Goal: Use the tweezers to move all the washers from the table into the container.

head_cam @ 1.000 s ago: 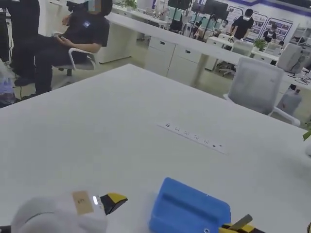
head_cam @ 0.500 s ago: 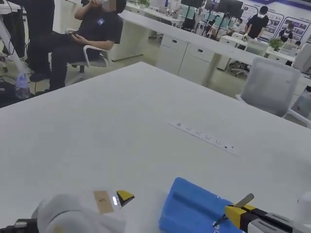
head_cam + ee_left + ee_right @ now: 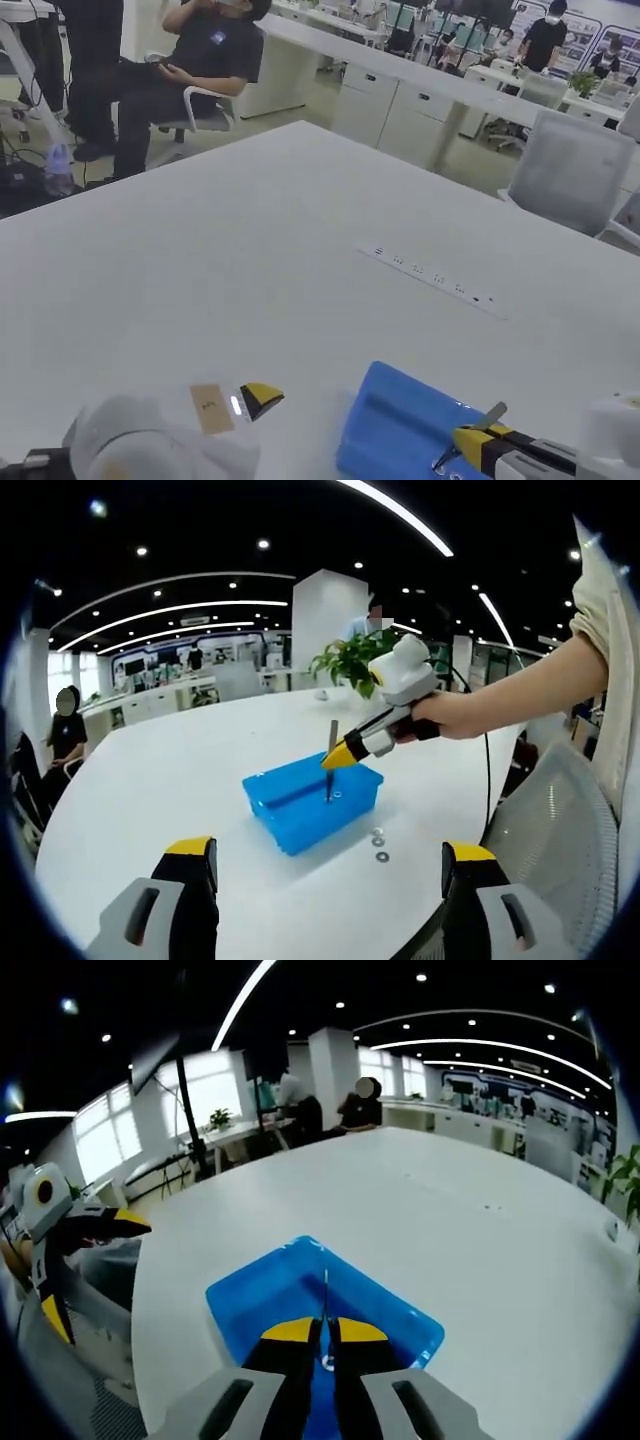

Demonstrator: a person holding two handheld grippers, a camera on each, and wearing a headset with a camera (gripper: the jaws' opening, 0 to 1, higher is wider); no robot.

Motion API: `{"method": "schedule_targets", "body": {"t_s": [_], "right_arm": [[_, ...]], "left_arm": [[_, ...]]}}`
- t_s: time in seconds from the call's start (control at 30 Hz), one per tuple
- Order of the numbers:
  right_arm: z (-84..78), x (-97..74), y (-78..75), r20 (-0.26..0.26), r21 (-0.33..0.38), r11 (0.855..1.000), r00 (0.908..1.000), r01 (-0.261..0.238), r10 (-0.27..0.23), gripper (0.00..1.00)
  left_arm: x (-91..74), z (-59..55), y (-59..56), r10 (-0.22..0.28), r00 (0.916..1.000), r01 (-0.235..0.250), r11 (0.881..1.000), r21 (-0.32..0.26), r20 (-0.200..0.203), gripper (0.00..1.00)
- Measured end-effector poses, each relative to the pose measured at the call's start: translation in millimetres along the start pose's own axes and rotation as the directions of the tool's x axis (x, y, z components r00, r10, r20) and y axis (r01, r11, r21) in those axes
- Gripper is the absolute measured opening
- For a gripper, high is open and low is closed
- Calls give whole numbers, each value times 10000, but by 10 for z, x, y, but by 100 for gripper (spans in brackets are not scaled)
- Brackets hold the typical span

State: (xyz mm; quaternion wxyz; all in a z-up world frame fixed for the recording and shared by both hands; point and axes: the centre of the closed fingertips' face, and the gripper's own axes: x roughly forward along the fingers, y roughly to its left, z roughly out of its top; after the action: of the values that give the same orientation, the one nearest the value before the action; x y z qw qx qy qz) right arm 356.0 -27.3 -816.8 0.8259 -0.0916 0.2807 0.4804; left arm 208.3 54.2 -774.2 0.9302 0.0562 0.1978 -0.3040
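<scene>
My right gripper (image 3: 325, 1328) is clamped tight on the tweezers (image 3: 325, 1295), whose tips dip into the blue container (image 3: 250, 1295). I cannot tell whether they pinch anything. My left gripper (image 3: 330, 848) is spread wide and holds nothing. In the left gripper view, three washers (image 3: 380, 842) lie on the white table (image 3: 150, 780) just beside the container, at its 4 o'clock.

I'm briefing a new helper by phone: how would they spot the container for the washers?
On the big white table, look toward the near edge. The container is a shallow rectangular tray, the one bright blue thing there, with tweezers pointing down into it and loose washers beside it.
</scene>
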Motion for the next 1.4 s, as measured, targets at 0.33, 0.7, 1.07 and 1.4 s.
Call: {"method": "schedule_targets", "body": {"t_s": [0.33, 0.7, 1.07, 1.4], "right_arm": [[110, -186, 124, 572, -76, 10000, 9984, -34, 39, 3], [298, -627, 547, 1636, 46, 9992, 9858, -389, 376, 3], [-38, -623, 752, 979, 179, 9968, 9923, -774, 753, 3], [-438, -435, 668, -54, 312, 9971, 9976, -694, 696, 3]], "left_arm": [[3, -3, -21, -89, 10000, 89, 10000, -9, -37, 94], [-8, 14, -24, -104, 9999, 104, 9999, -55, 61, 93], [-14, 14, -22, -46, 10000, 46, 10000, 84, 78, 92], [-18, 7, -11, 4, 10000, -5, 10000, 62, 69, 91]]}}
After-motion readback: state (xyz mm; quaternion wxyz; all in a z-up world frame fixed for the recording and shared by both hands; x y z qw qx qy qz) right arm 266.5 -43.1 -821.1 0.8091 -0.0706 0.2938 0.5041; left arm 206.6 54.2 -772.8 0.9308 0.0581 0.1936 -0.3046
